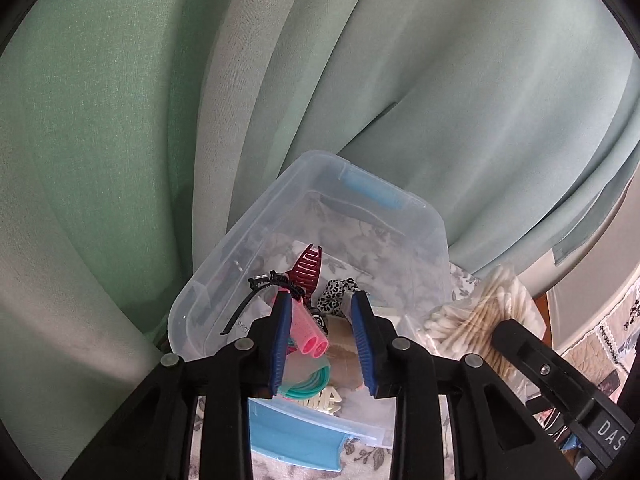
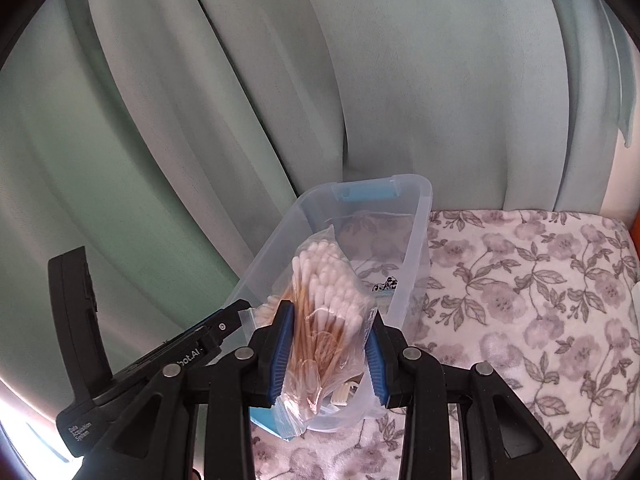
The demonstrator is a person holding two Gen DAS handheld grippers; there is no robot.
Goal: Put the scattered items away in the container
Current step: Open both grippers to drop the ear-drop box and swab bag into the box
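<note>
A clear plastic container (image 1: 256,224) with blue latches stands on a floral cloth against the curtain. Inside it lie a maroon hair claw (image 1: 306,268), a black clip (image 1: 256,292), a spotted scrunchie (image 1: 334,294), pink rollers (image 1: 312,342), teal bands (image 1: 308,386) and a cream claw (image 1: 324,404). My left gripper (image 1: 322,300) hovers over these with its jaws a little apart; the rollers and a brown piece (image 1: 340,350) show between the pads, seemingly lying below. My right gripper (image 2: 330,316) is shut on a bag of cotton swabs (image 2: 320,292), held over the container's (image 2: 424,200) near end.
Green curtain folds (image 2: 200,120) hang close behind the container. The floral cloth (image 2: 520,300) spreads out to the right of it. A blue lid (image 1: 296,440) lies under the container's near edge. The left gripper's body (image 2: 120,360) sits just left of the right one.
</note>
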